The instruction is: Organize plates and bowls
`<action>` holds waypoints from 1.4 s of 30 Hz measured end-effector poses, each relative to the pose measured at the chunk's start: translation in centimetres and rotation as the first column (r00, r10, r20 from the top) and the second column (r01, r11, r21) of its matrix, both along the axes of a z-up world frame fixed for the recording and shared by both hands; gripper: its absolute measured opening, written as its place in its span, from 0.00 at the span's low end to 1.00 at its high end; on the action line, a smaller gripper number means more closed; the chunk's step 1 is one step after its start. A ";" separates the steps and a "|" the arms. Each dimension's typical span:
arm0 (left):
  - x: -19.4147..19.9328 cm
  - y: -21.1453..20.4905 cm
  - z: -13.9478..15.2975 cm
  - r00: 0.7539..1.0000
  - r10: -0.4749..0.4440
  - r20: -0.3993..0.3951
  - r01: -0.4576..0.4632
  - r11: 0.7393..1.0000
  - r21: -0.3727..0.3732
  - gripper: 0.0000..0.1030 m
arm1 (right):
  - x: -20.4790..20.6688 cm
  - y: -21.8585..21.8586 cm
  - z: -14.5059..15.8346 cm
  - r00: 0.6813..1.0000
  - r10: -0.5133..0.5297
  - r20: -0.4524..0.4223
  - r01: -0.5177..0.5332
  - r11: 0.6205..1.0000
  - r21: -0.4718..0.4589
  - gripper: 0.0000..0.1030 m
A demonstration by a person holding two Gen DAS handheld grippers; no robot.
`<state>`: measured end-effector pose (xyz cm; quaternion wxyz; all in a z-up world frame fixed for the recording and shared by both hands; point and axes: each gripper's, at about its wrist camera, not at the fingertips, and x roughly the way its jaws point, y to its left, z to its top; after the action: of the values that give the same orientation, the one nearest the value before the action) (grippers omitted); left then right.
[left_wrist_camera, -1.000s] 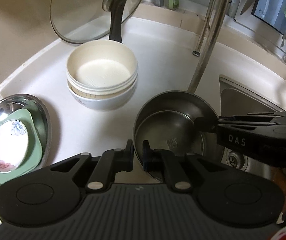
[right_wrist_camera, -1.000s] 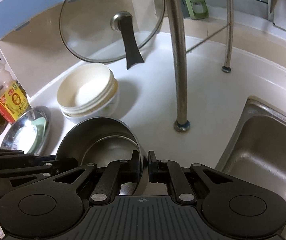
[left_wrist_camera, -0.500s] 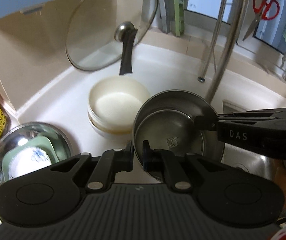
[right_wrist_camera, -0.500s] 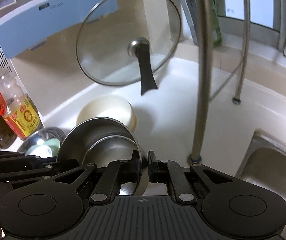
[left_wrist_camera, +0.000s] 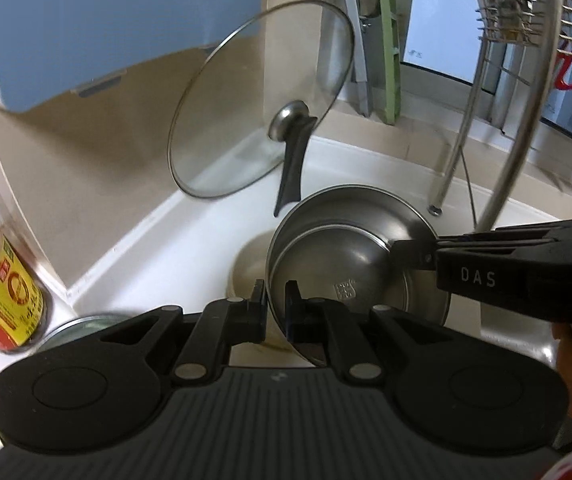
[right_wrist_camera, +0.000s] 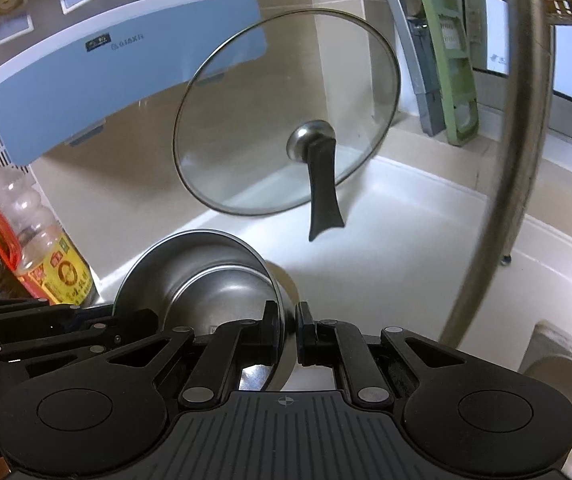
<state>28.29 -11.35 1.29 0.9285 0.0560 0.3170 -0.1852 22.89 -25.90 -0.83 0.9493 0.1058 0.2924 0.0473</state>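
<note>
- Two sets of tongs grasp one round stainless-steel bowl (left_wrist_camera: 350, 264) by opposite points of its rim: the left tongs (left_wrist_camera: 275, 300) are clenched on the near edge, the right tongs (right_wrist_camera: 286, 320) on the right edge.
- Carried clear of the white worktop (right_wrist_camera: 406, 248), the steel bowl hangs tilted above a cream ceramic bowl (left_wrist_camera: 246, 264), which is mostly hidden behind it.
- Risk, as I judge it: each grip pinches only a thin, smooth lip, so if the two hands drift apart or twist unevenly the steel bowl could slip out and drop onto the cream bowl.
- Another hazard: one round glass lid with a black handle (right_wrist_camera: 286, 116) leans against the far wall just beyond; a swing that way could knock it over.
- Counts in view: one steel bowl, one cream bowl, one glass lid, one plastic oil bottle with a yellow label (right_wrist_camera: 38, 240) at the left, and one metal basin's rim (left_wrist_camera: 82, 322) near left.
</note>
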 end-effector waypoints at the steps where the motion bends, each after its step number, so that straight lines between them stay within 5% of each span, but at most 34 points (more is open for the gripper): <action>1: 0.4 0.0 0.1 1.000 0.001 0.001 -0.001 1.000 0.001 0.07 | 0.3 0.0 0.1 1.000 0.000 -0.001 0.000 1.000 0.002 0.09; 42: 6.3 0.4 -2.7 0.994 -0.002 -0.105 0.003 1.000 0.016 0.07 | 6.9 -0.1 -2.4 0.992 -0.006 -0.123 0.008 1.000 0.019 0.08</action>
<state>34.57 -10.95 -1.37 0.9097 0.0541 0.3670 -0.1865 29.84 -26.00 -3.25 0.9285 0.1187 0.3496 0.0404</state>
